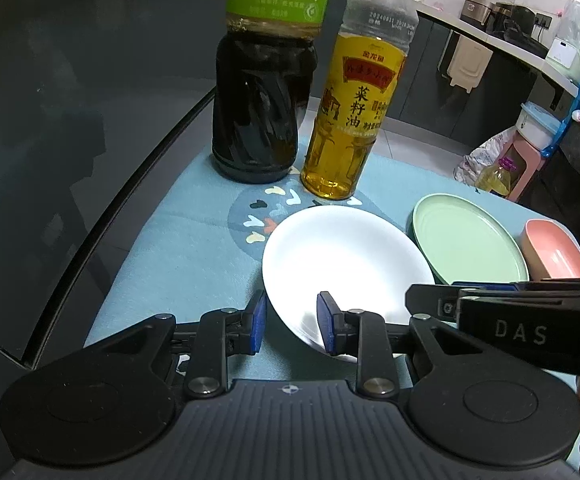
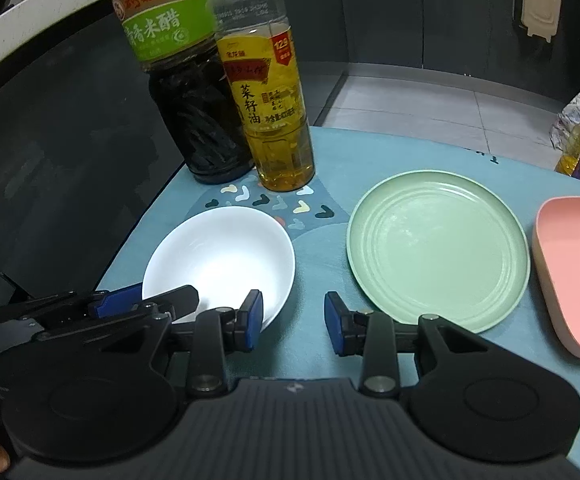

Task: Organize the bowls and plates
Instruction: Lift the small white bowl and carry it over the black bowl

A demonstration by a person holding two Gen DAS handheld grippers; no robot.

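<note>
Holding dark liquid: vinegar bottle [image 2: 194, 92]; golden oil: oil bottle [image 2: 274, 112].

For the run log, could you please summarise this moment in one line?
left gripper: open, straddling white bowl rim | right gripper: open, empty | green plate, pink dish: untouched

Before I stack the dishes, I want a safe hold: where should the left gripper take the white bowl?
Grip the white bowl by its near rim, coming from the near side. Its wall is thin and flares upward, so one finger can go inside and one outside. The left gripper is open and already straddles that rim. The bottles crowd the far side.
</note>
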